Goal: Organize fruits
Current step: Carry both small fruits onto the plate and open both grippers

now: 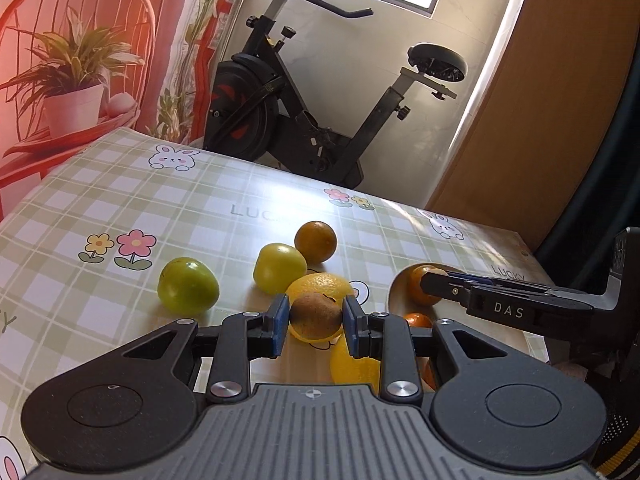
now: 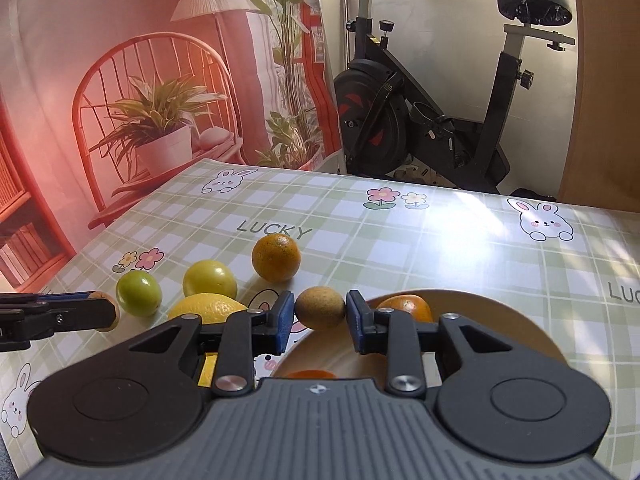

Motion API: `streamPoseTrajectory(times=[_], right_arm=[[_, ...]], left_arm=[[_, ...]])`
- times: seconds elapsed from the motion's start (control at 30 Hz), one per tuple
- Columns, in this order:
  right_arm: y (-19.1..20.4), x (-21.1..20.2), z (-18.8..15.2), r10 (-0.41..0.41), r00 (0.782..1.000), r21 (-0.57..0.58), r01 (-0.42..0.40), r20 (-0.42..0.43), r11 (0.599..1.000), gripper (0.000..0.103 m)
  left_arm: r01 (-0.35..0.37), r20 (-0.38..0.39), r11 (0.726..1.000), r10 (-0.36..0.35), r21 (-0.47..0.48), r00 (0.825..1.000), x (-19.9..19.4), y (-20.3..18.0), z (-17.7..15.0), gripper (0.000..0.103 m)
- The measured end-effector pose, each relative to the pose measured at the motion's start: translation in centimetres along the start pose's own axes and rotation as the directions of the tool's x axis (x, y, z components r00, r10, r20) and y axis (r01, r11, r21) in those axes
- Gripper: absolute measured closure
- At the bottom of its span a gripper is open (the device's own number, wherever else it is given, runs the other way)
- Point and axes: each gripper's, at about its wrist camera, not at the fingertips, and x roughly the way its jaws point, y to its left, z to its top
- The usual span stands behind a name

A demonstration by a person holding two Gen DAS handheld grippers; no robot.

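My left gripper [image 1: 316, 316] is shut on a small brown fruit [image 1: 316, 314] above a lemon [image 1: 320, 282]. My right gripper [image 2: 320, 310] is shut on another brown fruit [image 2: 321, 307] at the left rim of a round wooden plate [image 2: 480, 312]. The plate holds an orange [image 2: 408, 307] and another orange piece [image 2: 312, 374]. On the cloth lie a green fruit [image 2: 139, 292], a yellow fruit [image 2: 210, 279], a lemon [image 2: 208, 307] and an orange [image 2: 276, 257]. The right gripper shows in the left wrist view [image 1: 430, 280] over the plate [image 1: 396, 292].
The table has a green checked cloth [image 2: 440, 240] with bunny prints. An exercise bike [image 2: 420, 112] stands beyond the far edge. A printed backdrop [image 2: 140, 100] hangs at the left. A second lemon [image 1: 354, 364] lies under my left gripper.
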Motion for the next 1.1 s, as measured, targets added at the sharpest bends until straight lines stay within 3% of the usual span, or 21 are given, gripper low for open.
streamPoseTrajectory(times=[0.13,0.43,0.83,1.1], right_arm=[[-1.9,-2.8,-1.9,-0.009,0.999,0.051,0.006,0.05,0.999,0.072],[-4.3,-6.7,-5.4,-0.081,0.988,0.052,0.075,0.129,0.996,0.072],[-7.0,-5.5,-6.6,-0.135,0.981,0.115,0.12,0.141,0.986,0.072],[-7.6,-4.9,-6.5,-0.149,0.976,0.129,0.129,0.16,0.983,0.072]], left_arm=[[0.045,-0.03,0.998,-0.043,0.048,0.999,0.8,-2.6,-0.3,0.073],[0.122,-0.081,0.984,-0.112,0.129,0.99,3.3,-7.4,-1.0,0.073],[0.124,-0.102,0.98,-0.109,0.154,0.989,6.7,-9.8,0.6,0.073],[0.156,-0.16,0.97,-0.127,0.184,0.979,8.9,-10.9,0.0,0.073]])
